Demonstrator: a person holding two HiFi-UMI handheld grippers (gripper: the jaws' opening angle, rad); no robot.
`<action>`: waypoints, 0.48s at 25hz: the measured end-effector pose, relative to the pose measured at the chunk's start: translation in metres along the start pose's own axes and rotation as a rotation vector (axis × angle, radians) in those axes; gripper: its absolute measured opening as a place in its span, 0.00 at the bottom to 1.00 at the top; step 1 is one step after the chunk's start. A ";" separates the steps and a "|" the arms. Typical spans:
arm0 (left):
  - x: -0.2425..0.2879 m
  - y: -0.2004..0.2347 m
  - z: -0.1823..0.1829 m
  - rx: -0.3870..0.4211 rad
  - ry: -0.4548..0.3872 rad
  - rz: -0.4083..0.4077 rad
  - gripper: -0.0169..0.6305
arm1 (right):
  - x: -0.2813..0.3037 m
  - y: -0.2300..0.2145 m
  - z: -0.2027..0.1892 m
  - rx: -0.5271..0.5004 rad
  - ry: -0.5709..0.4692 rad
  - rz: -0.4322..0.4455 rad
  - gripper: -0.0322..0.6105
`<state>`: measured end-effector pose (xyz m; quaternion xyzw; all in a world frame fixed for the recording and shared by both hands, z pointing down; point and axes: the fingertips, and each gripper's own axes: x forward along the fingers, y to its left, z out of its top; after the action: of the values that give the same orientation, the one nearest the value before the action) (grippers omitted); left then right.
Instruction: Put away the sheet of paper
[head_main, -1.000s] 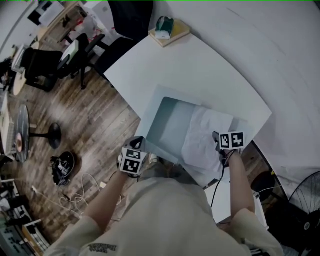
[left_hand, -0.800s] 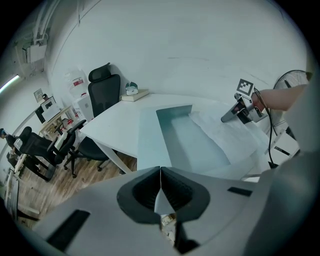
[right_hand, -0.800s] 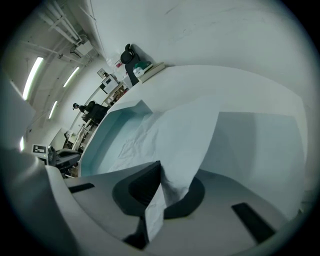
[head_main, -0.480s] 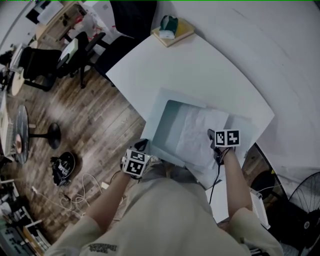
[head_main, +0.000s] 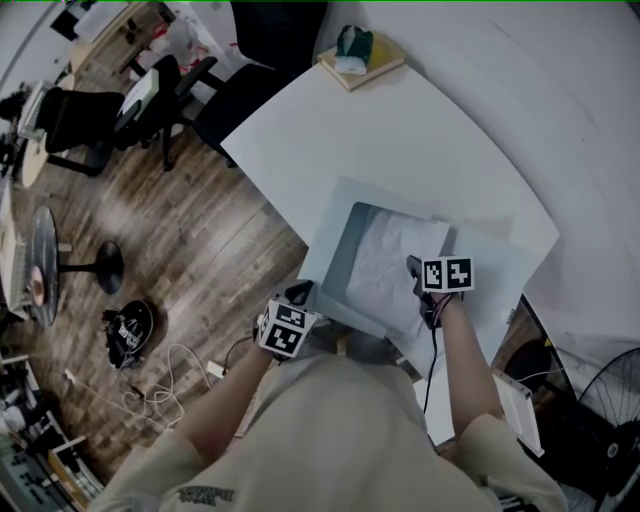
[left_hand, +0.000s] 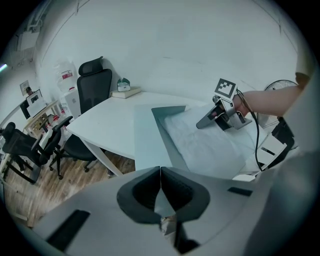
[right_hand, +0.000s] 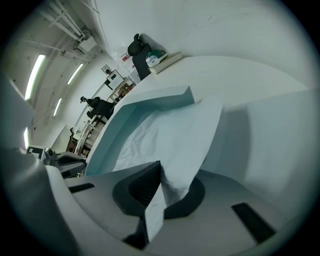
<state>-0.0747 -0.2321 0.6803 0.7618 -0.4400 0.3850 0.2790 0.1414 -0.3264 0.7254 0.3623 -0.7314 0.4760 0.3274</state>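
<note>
A pale blue folder (head_main: 490, 285) lies open on the white table (head_main: 400, 130). The crumpled white sheet of paper (head_main: 385, 270) rests over the folder's inner hollow. My right gripper (head_main: 413, 266) is shut on the sheet's near right edge; in the right gripper view the paper (right_hand: 170, 135) runs out from between the closed jaws of my right gripper (right_hand: 159, 175) into the folder (right_hand: 145, 105). My left gripper (head_main: 303, 293) is at the folder's near left corner. In the left gripper view my left gripper (left_hand: 160, 172) is shut on the folder's thin flap (left_hand: 150, 140), with the right gripper (left_hand: 201, 123) beyond over the paper (left_hand: 210, 145).
A book with a green object (head_main: 360, 55) sits at the table's far corner. Black office chairs (head_main: 170, 90) stand on the wooden floor to the left, with cables (head_main: 160, 390) below. A fan (head_main: 610, 400) and a white unit (head_main: 510, 400) are at the lower right.
My right gripper has carried the sheet leftwards, so more of the paper now lies over the folder's hollow. The left gripper has stayed at the folder's near corner.
</note>
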 end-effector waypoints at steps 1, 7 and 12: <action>0.001 0.001 0.000 -0.003 0.001 -0.005 0.06 | 0.004 0.004 0.000 0.003 0.001 0.005 0.09; 0.005 0.004 0.002 -0.010 0.002 -0.036 0.06 | 0.020 0.023 0.007 0.019 -0.015 0.008 0.09; 0.004 0.004 0.003 -0.018 0.001 -0.051 0.06 | 0.028 0.032 0.017 0.050 -0.045 0.008 0.09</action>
<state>-0.0759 -0.2381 0.6824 0.7700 -0.4239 0.3742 0.2957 0.0981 -0.3388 0.7281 0.3781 -0.7280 0.4872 0.2996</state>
